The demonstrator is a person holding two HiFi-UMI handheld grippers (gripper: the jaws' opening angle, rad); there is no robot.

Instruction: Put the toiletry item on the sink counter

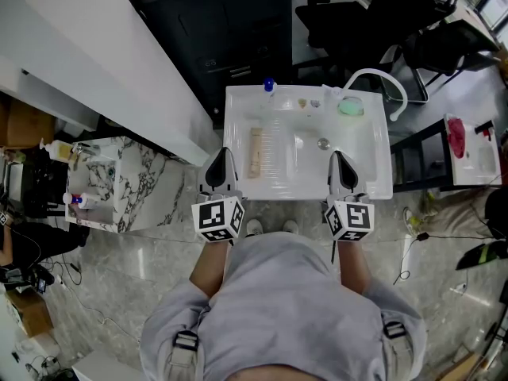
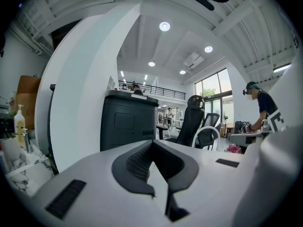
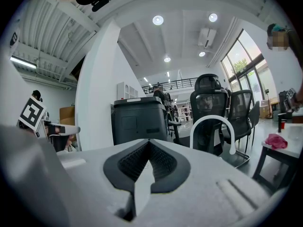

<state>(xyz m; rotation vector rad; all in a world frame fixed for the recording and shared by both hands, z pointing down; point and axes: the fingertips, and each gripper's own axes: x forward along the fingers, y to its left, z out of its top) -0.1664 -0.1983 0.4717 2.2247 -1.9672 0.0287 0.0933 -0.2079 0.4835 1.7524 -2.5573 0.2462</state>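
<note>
Grey-shirted shoulders fill the bottom of the head view. Just above them the left gripper [image 1: 221, 155] and right gripper [image 1: 338, 155] hover over the near rim of the white sink counter [image 1: 361, 182]. Each gripper view shows its jaws pressed together with nothing between them. Further up, a pale wooden comb-like piece [image 1: 256, 151] lies in the basin. On the back ledge near the top centre stands a blue-capped bottle [image 1: 269, 86], with a green round item [image 1: 350, 105] beside the arched white faucet [image 1: 381, 82]. At far left a pump bottle [image 1: 54, 149] sits on a marble stand [image 1: 143, 181], off the counter. With both grippers empty, this fits either a bottle just set on the ledge or one yet to be fetched; any further grasp would need the jaws parted first.
</note>
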